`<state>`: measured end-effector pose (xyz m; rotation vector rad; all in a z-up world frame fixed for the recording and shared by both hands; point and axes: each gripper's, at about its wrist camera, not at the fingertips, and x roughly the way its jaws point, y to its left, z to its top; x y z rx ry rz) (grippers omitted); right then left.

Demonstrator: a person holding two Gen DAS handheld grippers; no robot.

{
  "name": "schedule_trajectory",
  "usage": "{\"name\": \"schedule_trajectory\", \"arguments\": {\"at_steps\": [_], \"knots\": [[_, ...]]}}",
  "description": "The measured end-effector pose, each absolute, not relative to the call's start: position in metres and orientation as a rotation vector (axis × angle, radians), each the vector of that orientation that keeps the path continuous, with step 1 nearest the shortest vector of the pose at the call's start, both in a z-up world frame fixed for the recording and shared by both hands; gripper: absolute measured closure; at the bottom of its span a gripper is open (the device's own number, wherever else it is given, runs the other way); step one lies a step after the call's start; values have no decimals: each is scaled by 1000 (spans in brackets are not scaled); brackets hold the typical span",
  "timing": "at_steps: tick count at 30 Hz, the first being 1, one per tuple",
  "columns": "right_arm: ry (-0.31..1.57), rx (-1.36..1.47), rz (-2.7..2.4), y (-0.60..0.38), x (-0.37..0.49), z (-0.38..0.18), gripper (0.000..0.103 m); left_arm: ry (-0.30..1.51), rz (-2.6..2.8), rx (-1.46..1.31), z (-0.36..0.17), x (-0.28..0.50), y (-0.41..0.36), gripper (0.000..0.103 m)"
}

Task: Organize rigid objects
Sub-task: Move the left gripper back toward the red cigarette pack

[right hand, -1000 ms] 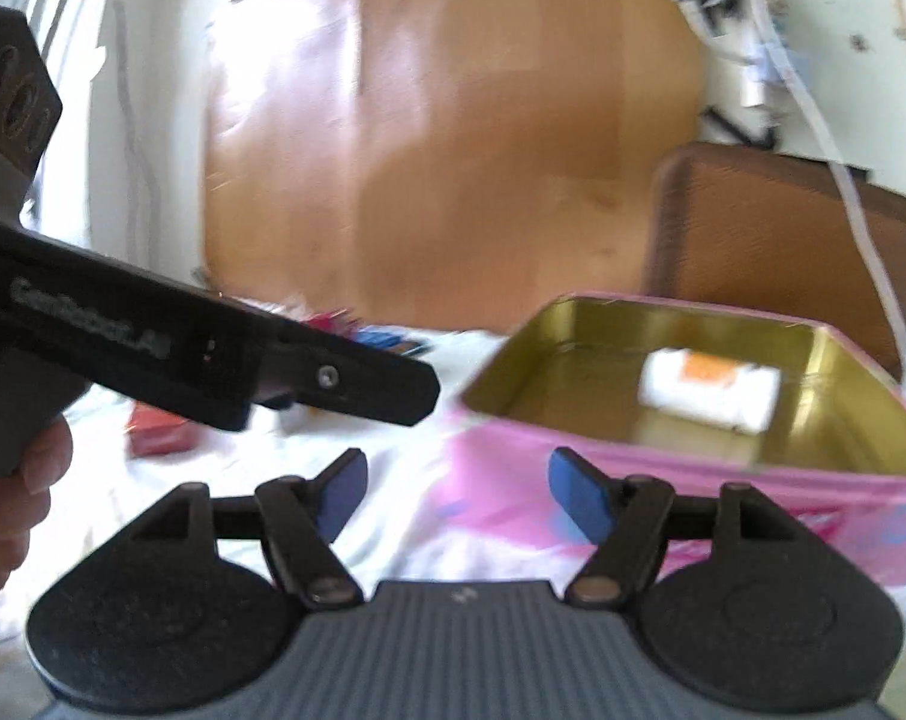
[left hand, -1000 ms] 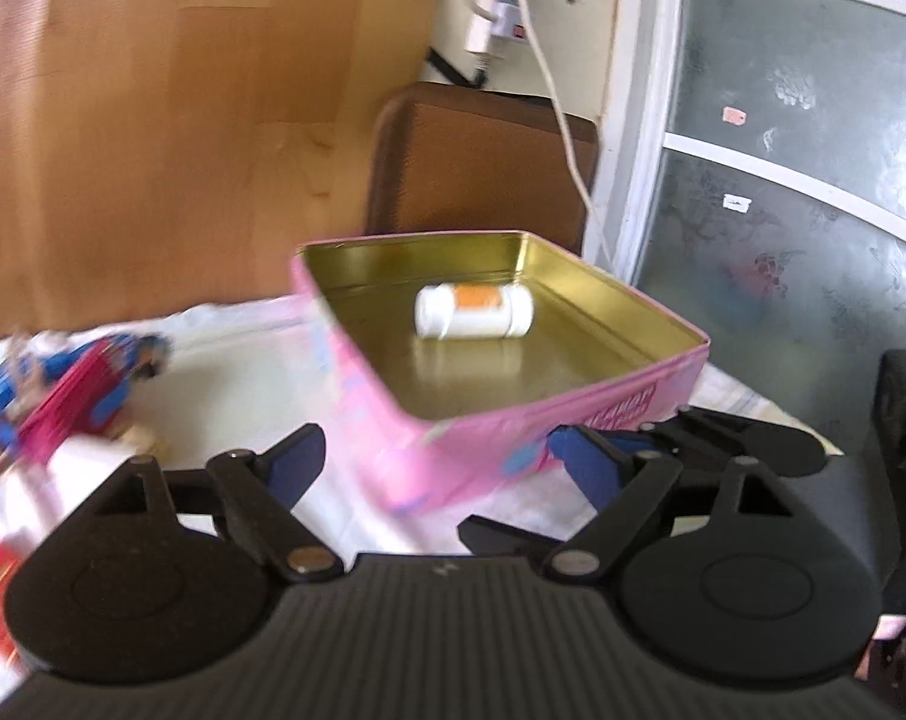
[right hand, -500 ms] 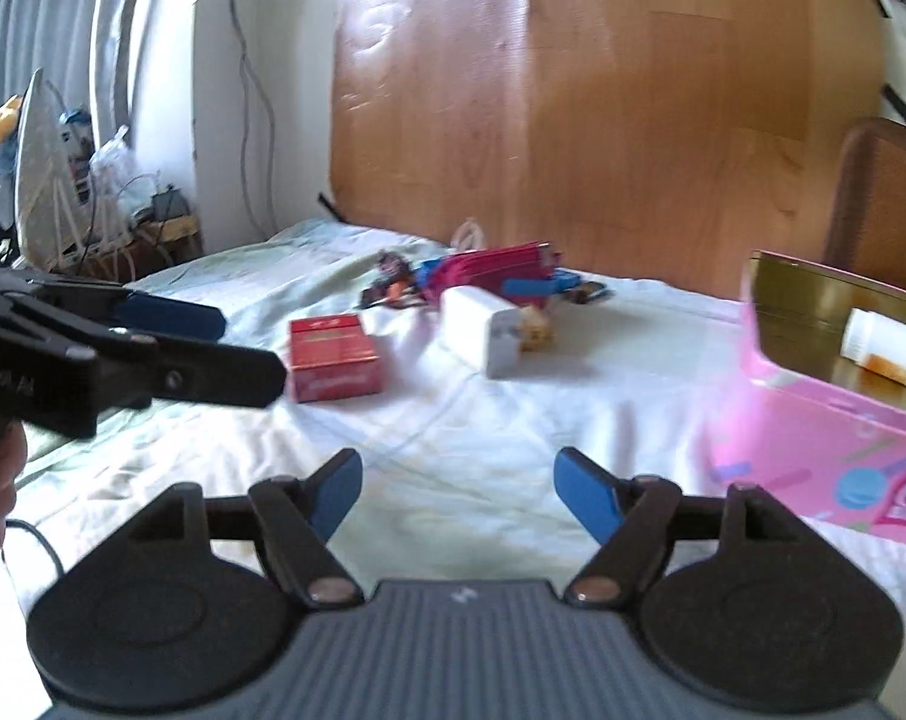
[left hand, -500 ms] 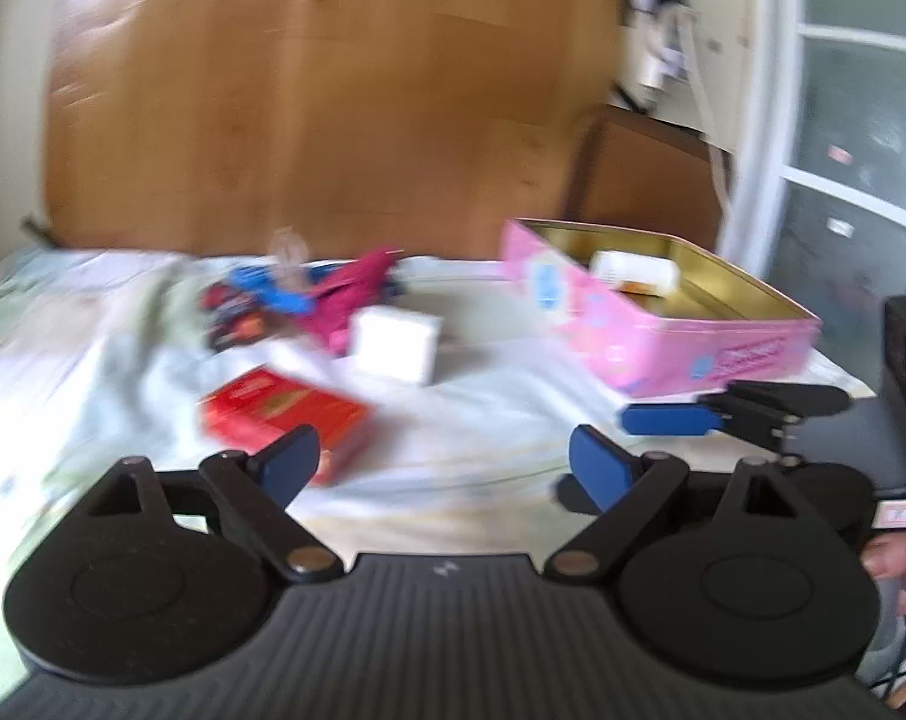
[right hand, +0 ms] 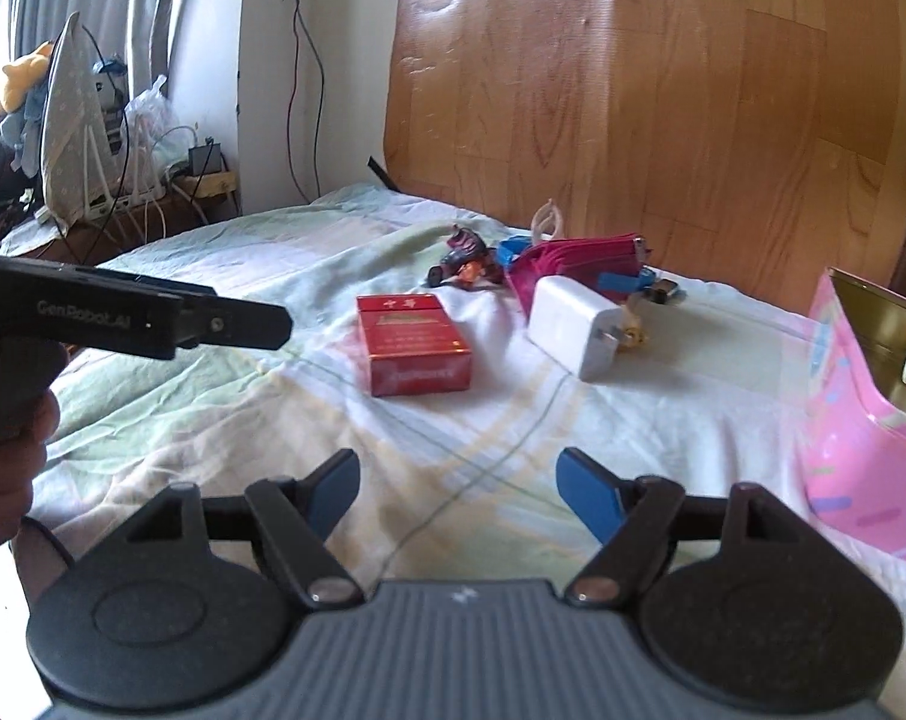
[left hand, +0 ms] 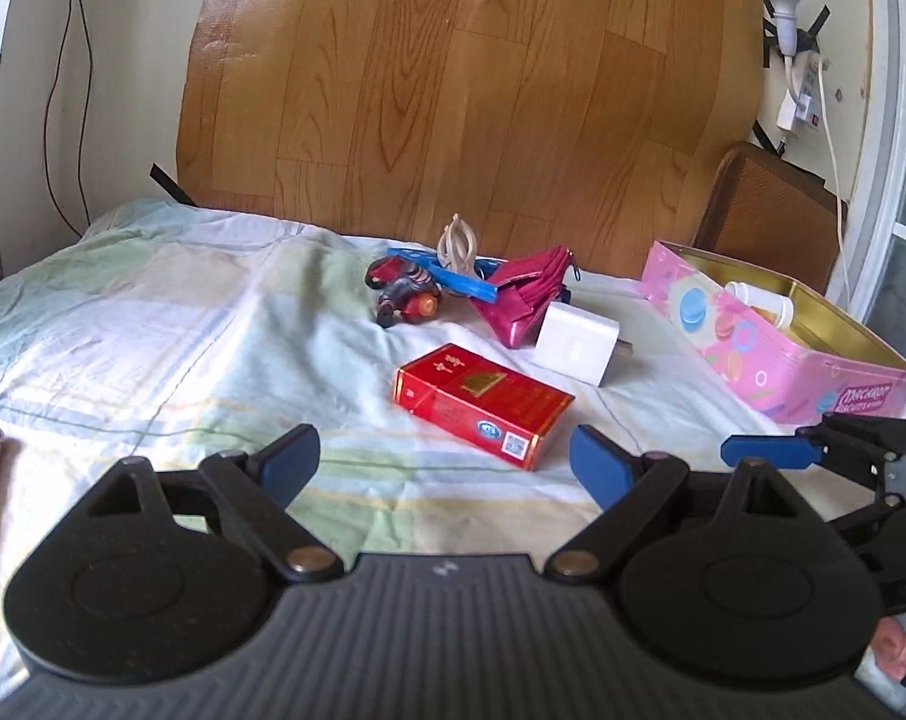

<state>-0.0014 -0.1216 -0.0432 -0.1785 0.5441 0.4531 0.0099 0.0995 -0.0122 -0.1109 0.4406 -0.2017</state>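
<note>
A: Both grippers hang near us, low over the bed — why nothing in them?

B: A guess: they are between picks. The left gripper stands wide, nothing between its fingers, and the right gripper is wide and bare too. Neither touches an object.

A: Nearest thing?

B: The red box, flat on the sheet, just beyond the left gripper — likely the next pick, since it lies closest and apart from the rest. Just past it, to the right, sits the white charger, prongs pointing right.

A: And the pile behind?

B: A magenta pouch, a blue strip, a small toy — all touching, harder to single out.

A: Where do things go?

B: Probably the pink tin at the right, open, with a white bottle lying inside.

A: The surface?

B: A soft, wrinkled pale sheet — boxes may tilt when pressed. Far off, a wood-grain panel leans on the wall; an ironing board stands far left.
</note>
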Motion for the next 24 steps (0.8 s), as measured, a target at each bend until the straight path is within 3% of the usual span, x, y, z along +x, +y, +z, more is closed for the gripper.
{"name": "schedule_trajectory", "arguments": {"at_steps": [15,24], "knots": [[555,-177,476,-107,13,-45,26,469,-253,-178,-17,18,111,9],[561,-191,492,-97,31,-45,18,501,-268,-218,-19,24,116,9]]}}
